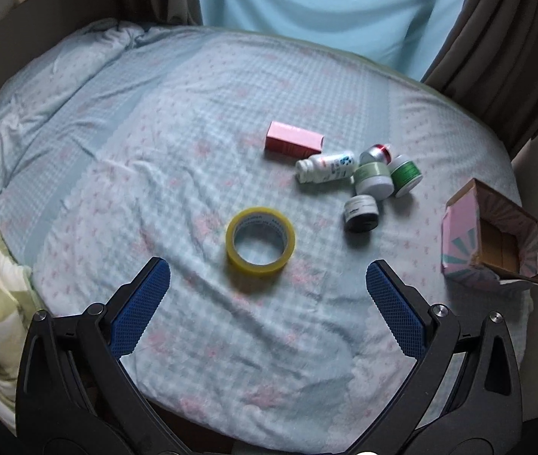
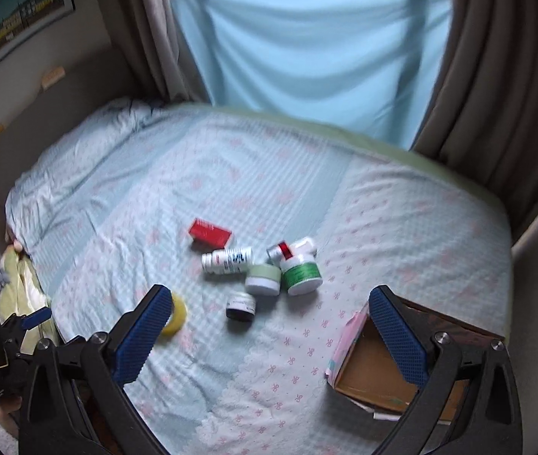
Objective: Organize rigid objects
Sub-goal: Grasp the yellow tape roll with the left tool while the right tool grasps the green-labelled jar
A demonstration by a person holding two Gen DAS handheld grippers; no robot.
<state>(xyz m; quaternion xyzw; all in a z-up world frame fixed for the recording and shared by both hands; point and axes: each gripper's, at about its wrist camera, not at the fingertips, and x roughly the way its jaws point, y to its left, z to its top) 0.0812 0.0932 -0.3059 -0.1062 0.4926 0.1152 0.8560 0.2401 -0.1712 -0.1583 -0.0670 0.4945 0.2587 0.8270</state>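
**Right wrist: jaws wide over bedspread**

Right gripper (image 2: 269,299) hangs spread apart, nothing btwn its blue pads. On the bed (image 2: 401,235): red box (image 2: 210,232), white bottle (image 2: 227,260) lying flat, green-label jar (image 2: 301,273), pale green jar (image 2: 264,279), small dark jar (image 2: 241,306) (all close together). Yellow tape roll (image 2: 176,314) partly behind left pad. Open cardboard box (image 2: 367,364) at lower right.

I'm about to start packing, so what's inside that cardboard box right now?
The cardboard box shows only bare brown floor inside; no items appear. The right gripper's fingers cover part of its interior, so that part cannot be checked.
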